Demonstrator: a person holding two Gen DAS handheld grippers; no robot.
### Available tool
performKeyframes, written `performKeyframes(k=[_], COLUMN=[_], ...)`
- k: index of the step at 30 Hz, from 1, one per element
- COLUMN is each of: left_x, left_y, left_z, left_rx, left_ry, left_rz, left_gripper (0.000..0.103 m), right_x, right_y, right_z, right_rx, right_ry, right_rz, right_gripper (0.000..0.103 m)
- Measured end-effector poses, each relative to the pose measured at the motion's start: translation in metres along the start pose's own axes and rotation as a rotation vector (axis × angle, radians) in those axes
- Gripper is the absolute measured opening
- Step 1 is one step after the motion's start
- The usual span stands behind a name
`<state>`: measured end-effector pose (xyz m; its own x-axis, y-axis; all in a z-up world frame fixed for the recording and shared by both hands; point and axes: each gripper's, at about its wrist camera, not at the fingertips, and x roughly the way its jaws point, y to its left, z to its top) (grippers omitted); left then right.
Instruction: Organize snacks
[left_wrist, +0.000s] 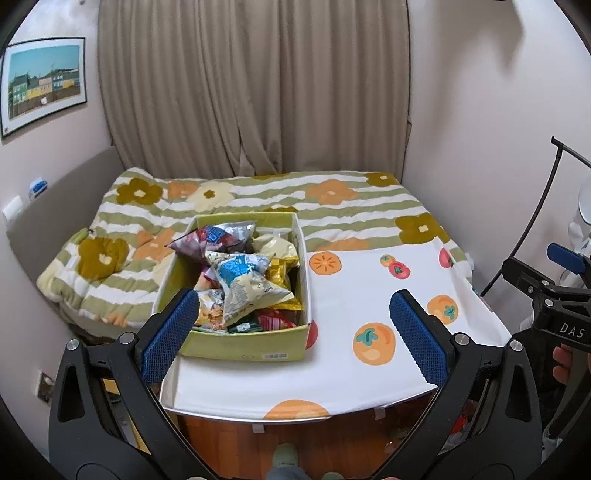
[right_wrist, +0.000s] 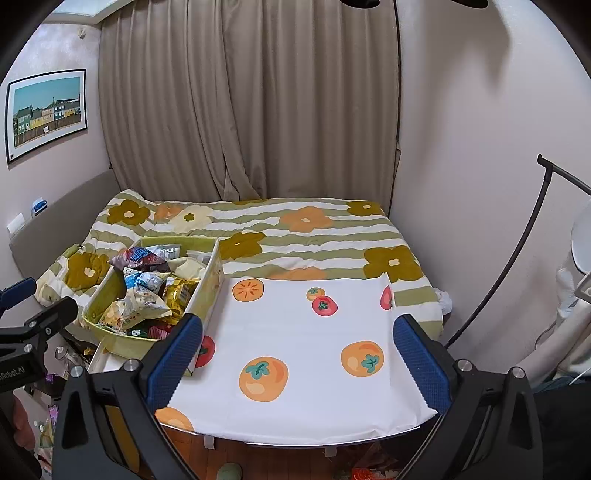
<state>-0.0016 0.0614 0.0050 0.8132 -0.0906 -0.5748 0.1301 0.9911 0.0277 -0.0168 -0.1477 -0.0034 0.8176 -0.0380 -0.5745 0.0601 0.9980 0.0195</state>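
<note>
Glossy foil packets (left_wrist: 240, 280), cardboard box (left_wrist: 243, 345)

Green box (left_wrist: 236, 349) – heaped with snack packets (left_wrist: 247, 284).

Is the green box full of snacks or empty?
Full. The green box has no lid on and snack packets are heaped inside, some poking above its rim. Both tongs are open and hold nothing.

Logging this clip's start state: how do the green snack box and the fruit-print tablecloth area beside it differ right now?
The green snack box is heaped with crumpled packets; the fruit-print tablecloth to its right carries no packets at all. The box is a raised, walled container; the cloth lies flat. The box is plain green; the cloth is white with orange and red fruits. Both sit on the same small table before the bed.
</note>
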Motion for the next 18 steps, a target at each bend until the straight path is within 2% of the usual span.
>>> performKeyframes(k=[18], left_x=[-0.001], left_y=[0.0054], left_z=[0.0043], left_rx=[-0.01], left_ry=[0.002], left_rz=[-0.006], left_gripper=[0.103], right_x=[0.0006], right_y=[0.0009], right_z=[0.0021], right_rx=[0.002], right_ry=[0.005], right_rz=[-0.014], right_gripper=[0.103])
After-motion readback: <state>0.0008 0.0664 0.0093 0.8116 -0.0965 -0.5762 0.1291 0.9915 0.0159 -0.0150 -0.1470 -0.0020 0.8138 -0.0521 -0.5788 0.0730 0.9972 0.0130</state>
